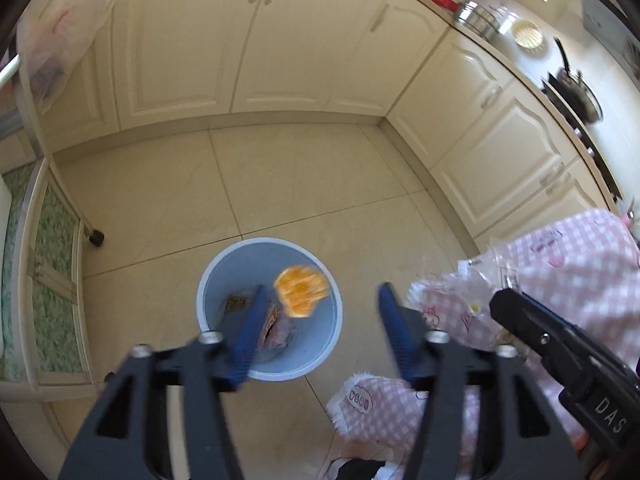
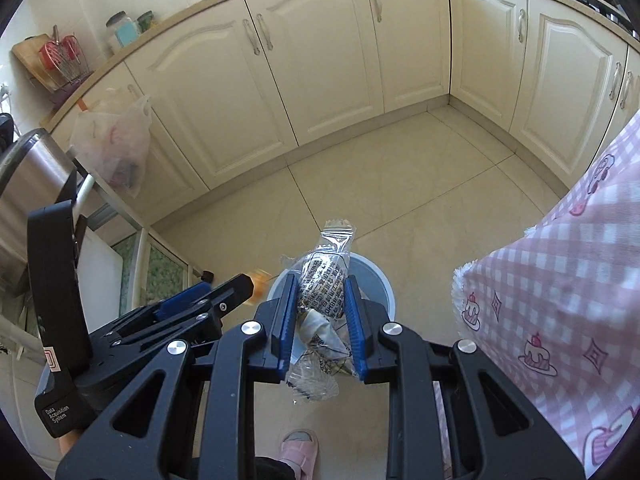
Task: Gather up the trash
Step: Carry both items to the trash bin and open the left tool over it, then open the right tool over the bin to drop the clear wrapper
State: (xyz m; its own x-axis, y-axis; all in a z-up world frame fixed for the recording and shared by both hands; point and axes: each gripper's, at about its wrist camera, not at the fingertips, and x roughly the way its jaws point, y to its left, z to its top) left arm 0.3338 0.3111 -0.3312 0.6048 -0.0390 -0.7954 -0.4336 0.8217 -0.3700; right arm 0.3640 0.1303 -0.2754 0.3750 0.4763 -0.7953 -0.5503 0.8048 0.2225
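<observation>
A light blue trash bin (image 1: 320,344) stands on the tiled floor below both grippers, with wrappers (image 1: 276,328) lying inside. My left gripper (image 1: 320,300) is open above the bin. A blurred orange peel (image 1: 301,290) is in the air between its fingers, over the bin mouth. It also shows as an orange blur in the right wrist view (image 2: 258,284). My right gripper (image 2: 320,292) is shut on a clear printed plastic wrapper (image 2: 322,284), held above the bin (image 2: 380,284). The right gripper also shows in the left wrist view (image 1: 500,304).
Cream cabinets (image 2: 320,60) line the far and right walls. A plastic bag (image 2: 116,148) hangs on the left. A metal bin (image 2: 28,184) and a wheeled cart (image 1: 52,280) stand at the left. The person's pink checked apron (image 2: 560,300) fills the right.
</observation>
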